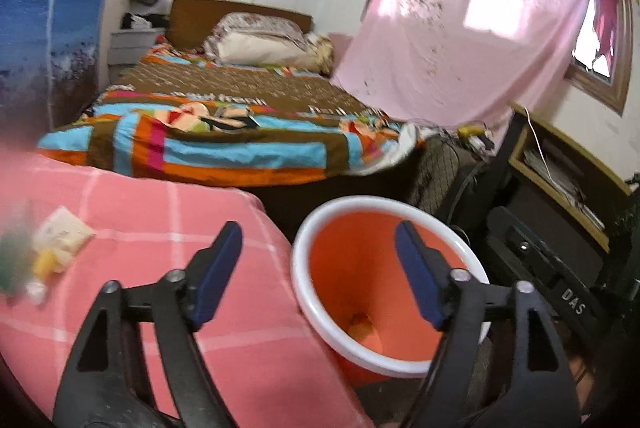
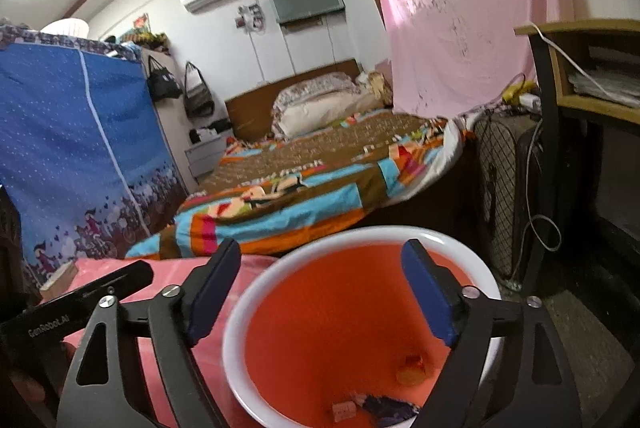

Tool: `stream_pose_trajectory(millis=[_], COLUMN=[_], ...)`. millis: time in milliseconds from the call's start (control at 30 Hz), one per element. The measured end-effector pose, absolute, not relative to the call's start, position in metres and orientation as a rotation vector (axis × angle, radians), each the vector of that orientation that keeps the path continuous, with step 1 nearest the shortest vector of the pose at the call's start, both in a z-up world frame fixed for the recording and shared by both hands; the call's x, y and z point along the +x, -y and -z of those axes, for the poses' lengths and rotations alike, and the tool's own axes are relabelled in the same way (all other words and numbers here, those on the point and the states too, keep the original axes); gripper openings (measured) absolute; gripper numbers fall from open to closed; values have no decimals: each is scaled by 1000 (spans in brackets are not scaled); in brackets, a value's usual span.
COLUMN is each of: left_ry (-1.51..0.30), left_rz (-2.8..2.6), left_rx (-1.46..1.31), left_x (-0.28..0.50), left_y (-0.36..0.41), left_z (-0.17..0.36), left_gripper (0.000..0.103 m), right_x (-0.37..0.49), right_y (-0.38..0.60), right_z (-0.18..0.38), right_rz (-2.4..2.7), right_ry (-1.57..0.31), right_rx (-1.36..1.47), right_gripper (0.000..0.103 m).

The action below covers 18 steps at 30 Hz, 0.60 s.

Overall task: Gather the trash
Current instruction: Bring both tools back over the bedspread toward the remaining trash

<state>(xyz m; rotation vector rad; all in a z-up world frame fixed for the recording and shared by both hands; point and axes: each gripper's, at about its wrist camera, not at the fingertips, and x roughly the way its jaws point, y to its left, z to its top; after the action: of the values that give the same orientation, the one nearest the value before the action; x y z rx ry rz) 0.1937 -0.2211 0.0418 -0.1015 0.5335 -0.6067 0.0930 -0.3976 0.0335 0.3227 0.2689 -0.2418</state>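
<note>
An orange bin with a white rim [image 1: 316, 228] stands beside a pink checked cloth surface [image 1: 160, 208]. It also shows in the right wrist view [image 2: 256, 288], with several bits of trash [image 2: 412, 374] at its bottom. Loose trash [image 1: 56, 244], a pale wrapper and a yellow piece, lies blurred on the pink cloth at the left. My left gripper [image 1: 320, 248] is open and empty, above the cloth's edge and the bin. My right gripper [image 2: 320, 268] is open and empty, right over the bin's mouth.
A bed with a striped bedspread [image 1: 224, 132] lies beyond the cloth. A blue fabric wardrobe [image 2: 72, 148] stands at the left. A pink sheet [image 1: 460, 36] hangs by the window. A fan [image 2: 504, 188] and a desk [image 2: 580, 68] stand at the right.
</note>
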Motion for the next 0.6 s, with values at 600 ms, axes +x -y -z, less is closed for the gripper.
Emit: stream_pose_trajectory(millis=[600], left_ry=[-239], left_rz=[295], left_rx=[-157], left_x=[169], left_y=[90], left_z=[-69], left_gripper=[103], right_x=[104], right_y=[304], right_z=[-69], right_rz=[59], right_ry=[37], right_rx=[206], right_gripper=[103])
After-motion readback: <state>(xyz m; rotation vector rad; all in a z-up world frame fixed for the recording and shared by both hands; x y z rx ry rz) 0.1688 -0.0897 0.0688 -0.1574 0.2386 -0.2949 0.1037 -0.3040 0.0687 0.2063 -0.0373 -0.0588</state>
